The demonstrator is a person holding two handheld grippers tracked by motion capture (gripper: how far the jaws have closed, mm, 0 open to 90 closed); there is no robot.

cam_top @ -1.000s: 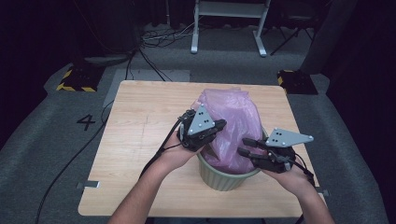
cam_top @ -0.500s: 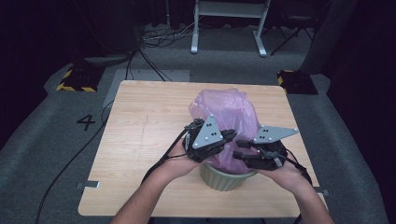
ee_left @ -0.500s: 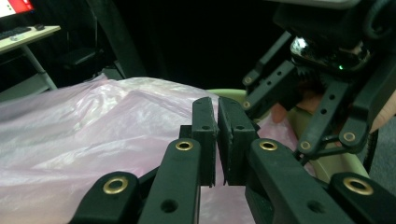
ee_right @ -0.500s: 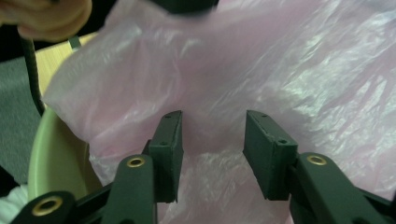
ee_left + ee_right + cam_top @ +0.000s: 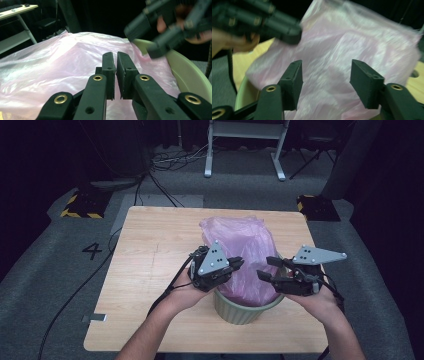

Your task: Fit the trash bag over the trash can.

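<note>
The left tongs have their jaws almost together, with only a thin slit between them; whether a fold of film is pinched in it, I cannot tell. The right tongs have just been opening, and their jaws stand apart with nothing pressed between them. Between both tongs is the pink bag, a thin, half-transparent plastic with many shiny wrinkles, puffed up and leaning toward 12 o'clock. Its lower part sits inside the pale green bin, a round pot with a thick rim, and the film hangs over that rim. The bin stands on the wooden counter, toward 5 o'clock from the centre.
</note>
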